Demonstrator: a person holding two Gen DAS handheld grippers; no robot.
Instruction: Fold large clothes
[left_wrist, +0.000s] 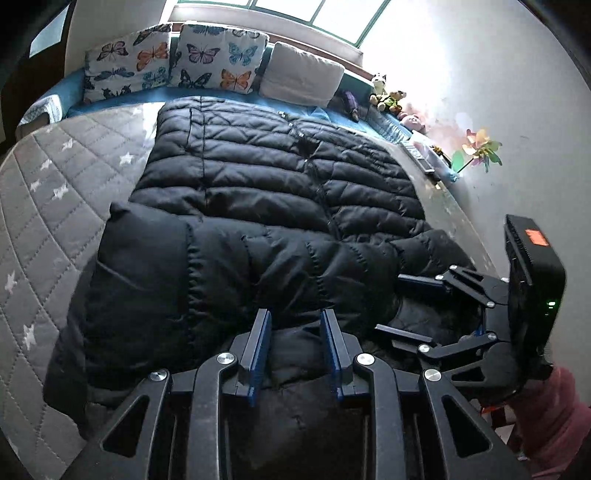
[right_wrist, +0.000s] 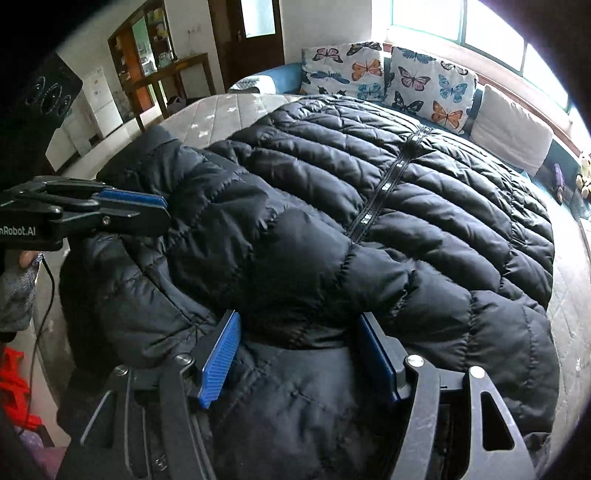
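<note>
— Two grippers, one jacket?
— Yes. Left gripper (left_wrist: 297, 325) has its jaws narrow, a ridge of the black puffer jacket (left_wrist: 258, 192) between the blue ribbed pads; whether they pinch it I cannot tell. Right gripper (right_wrist: 299, 332) has its jaws wide, astride a quilted sleeve fold.
— Beyond the jaws?
— Glossy, stitched jacket spread over the grey star-quilted bed (left_wrist: 55, 192); two butterfly cushions (left_wrist: 218, 59) and one plain white cushion beyond it.

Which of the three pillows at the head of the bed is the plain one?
The plain white pillow, the one nearest the stuffed toys; the other two pillows have a butterfly print.
</note>
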